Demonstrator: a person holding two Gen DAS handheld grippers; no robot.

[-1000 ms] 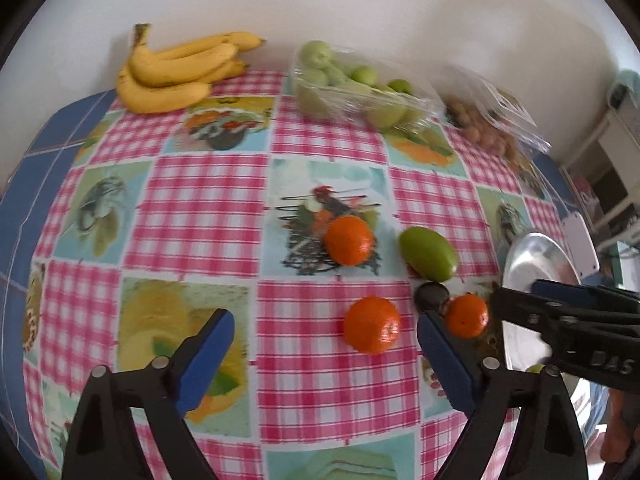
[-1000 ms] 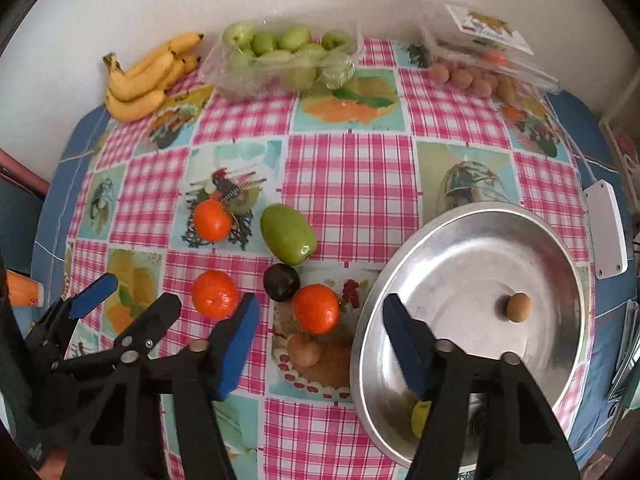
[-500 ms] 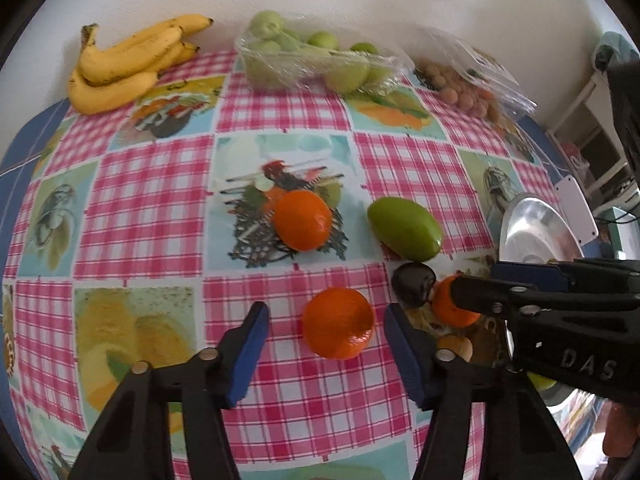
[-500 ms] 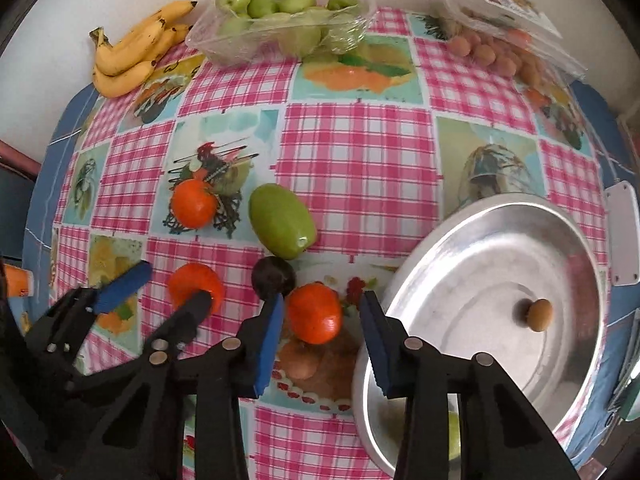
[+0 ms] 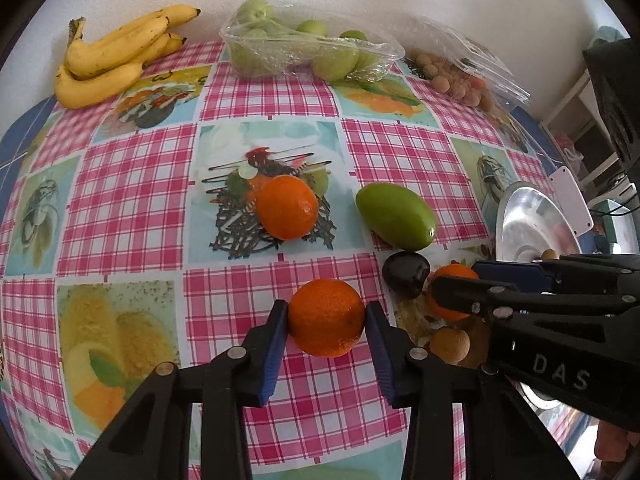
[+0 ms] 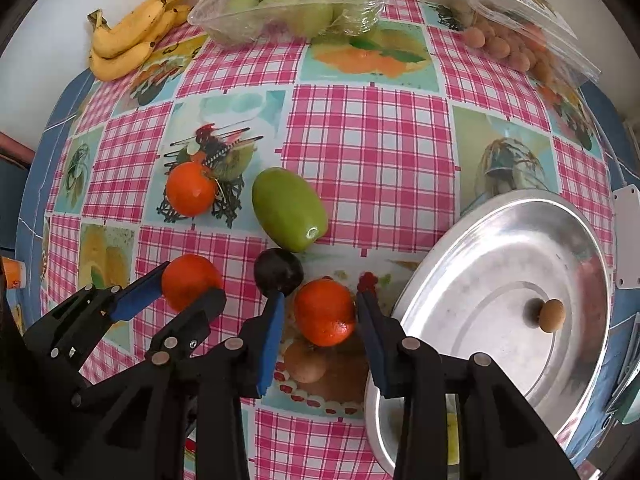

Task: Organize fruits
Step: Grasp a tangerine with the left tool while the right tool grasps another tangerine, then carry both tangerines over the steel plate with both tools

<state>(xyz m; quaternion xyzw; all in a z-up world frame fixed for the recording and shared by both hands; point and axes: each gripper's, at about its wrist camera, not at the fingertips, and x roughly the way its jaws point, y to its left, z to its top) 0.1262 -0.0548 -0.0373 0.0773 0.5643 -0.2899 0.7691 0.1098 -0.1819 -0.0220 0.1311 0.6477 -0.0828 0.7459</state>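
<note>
Checked tablecloth (image 5: 132, 184) near tray (image 6: 500, 216): one orange (image 5: 326, 317) is pinched by left gripper (image 5: 326, 326), another orange (image 6: 325, 312) by right gripper (image 6: 320, 322), jaws just closing; firm, round, roll-prone, best held across middle.

Shiny metal tray (image 6: 500, 216), glossy checked tablecloth (image 6: 368, 140), crinkly clear plastic bag (image 5: 304, 46)
</note>
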